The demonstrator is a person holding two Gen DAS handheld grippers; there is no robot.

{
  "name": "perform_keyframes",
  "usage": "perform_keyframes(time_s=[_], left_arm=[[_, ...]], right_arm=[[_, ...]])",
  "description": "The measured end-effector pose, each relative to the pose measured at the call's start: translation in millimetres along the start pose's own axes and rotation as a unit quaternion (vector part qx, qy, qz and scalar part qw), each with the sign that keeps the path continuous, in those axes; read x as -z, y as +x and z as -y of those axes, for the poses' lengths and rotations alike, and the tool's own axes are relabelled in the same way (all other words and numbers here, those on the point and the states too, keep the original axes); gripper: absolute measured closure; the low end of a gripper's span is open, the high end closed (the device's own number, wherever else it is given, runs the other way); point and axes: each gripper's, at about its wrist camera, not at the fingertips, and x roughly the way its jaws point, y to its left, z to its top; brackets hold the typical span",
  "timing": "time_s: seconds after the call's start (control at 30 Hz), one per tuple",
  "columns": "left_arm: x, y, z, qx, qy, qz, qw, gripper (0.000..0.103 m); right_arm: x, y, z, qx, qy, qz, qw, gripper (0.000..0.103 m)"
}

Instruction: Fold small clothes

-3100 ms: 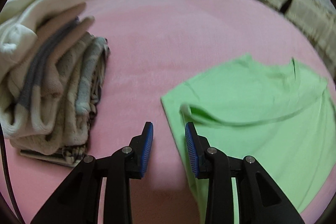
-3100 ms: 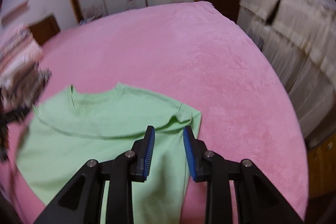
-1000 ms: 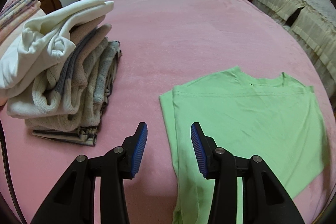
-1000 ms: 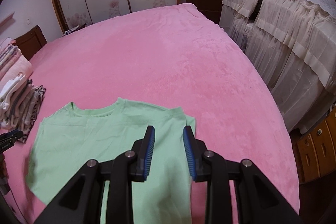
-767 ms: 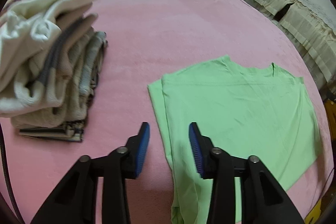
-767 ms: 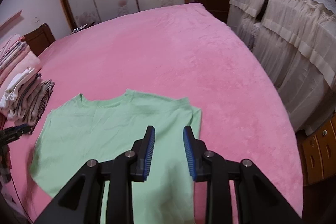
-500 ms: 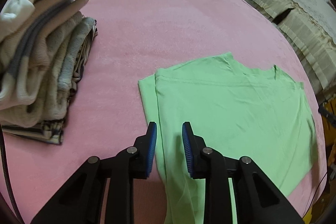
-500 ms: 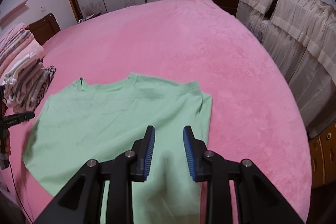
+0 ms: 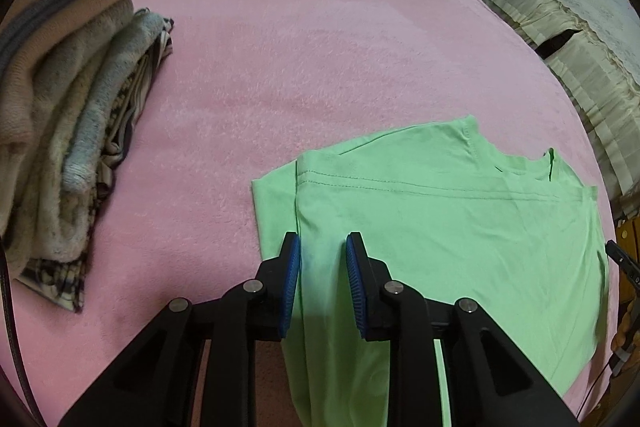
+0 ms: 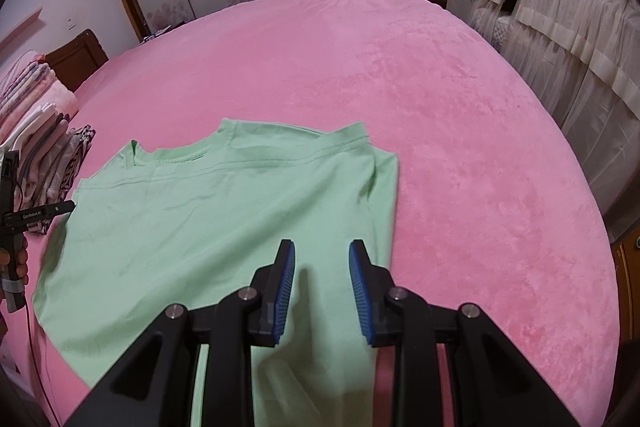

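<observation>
Both my grippers drop closer to the green shirt [image 9: 448, 211] on the bed [image 9: 304, 39]; left gripper [image 9: 322, 259], just narrowed, and right gripper [image 10: 322, 263] grasp nothing

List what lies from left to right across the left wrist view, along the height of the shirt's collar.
Stack of folded clothes → bare pink bedspread → green T-shirt → cream frilled bed cover at the right edge.
</observation>
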Motion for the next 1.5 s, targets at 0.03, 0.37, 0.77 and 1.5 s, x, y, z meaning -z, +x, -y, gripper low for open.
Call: perform_keyframes(time_s=[0.03, 0.37, 0.77, 1.5], left_arm=[[0, 2, 1, -0.001, -0.001, -0.001, 1.0, 0.081], [0, -5, 20, -0.039, 0.017, 0.045, 0.9981, 0.102], [1, -9, 3, -0.052, -0.032, 0.059, 0.9964, 0.102], [6, 15, 7, -0.083, -0.02, 0.046, 0.9952, 0.099]], right_arm=[[0, 1, 3, 0.0, 0.004, 0.0, 1.0, 0.075], [-10, 5, 22, -0.006, 0.038, 0.006, 0.999, 0.075], [-11, -3, 33, -0.053, 0.045, -0.004, 0.998, 0.075], [-5, 17, 14, 0.048, 0.001, -0.018, 0.999, 0.097]])
